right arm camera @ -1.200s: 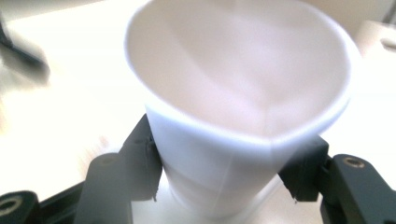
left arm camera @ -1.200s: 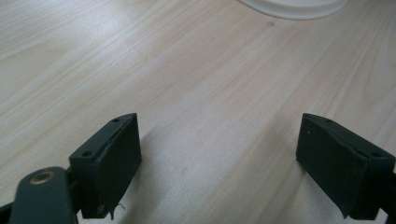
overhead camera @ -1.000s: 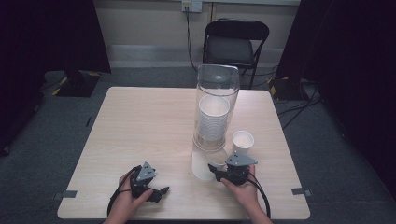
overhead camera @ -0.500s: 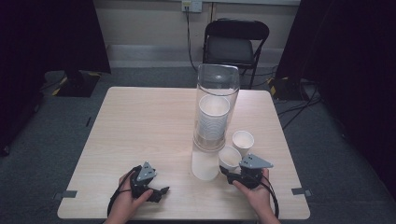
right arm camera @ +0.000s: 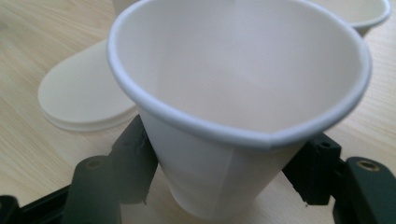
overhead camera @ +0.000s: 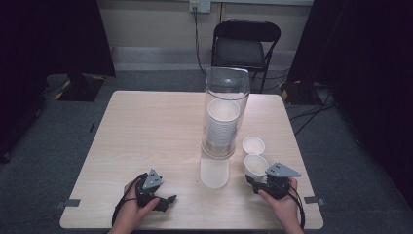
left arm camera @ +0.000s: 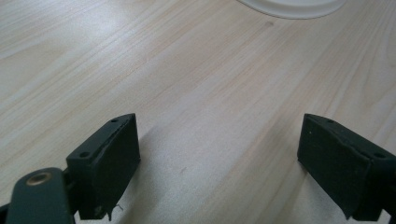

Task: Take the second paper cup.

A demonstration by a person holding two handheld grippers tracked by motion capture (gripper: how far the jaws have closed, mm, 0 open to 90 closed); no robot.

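a white paper cup point(right arm camera: 224, 116) is clamped between the jaws of the right tool point(overhead camera: 265, 180), near the table point(overhead camera: 146, 126) edge at about 5 o'clock from the clear cup dispenser point(overhead camera: 225, 112). its rim is seen pinched to a point on one side, so the thin paper could be creased or crushed if the squeeze is kept up; being tapered and smooth, it could also be slid upward out of the jaws. a second paper cup point(overhead camera: 253, 145) stands upright just beyond it at 12 o'clock and could be knocked over by a careless move. the dispenser is a tall transparent cylinder with a nested stack of white cups point(overhead camera: 221, 124) inside and a frosted base point(overhead camera: 214, 171). the table is pale, matte wood-grain laminate. the left tool point(left arm camera: 219, 154) is rested at 7 o'clock, its jaws held wide apart over bare table.
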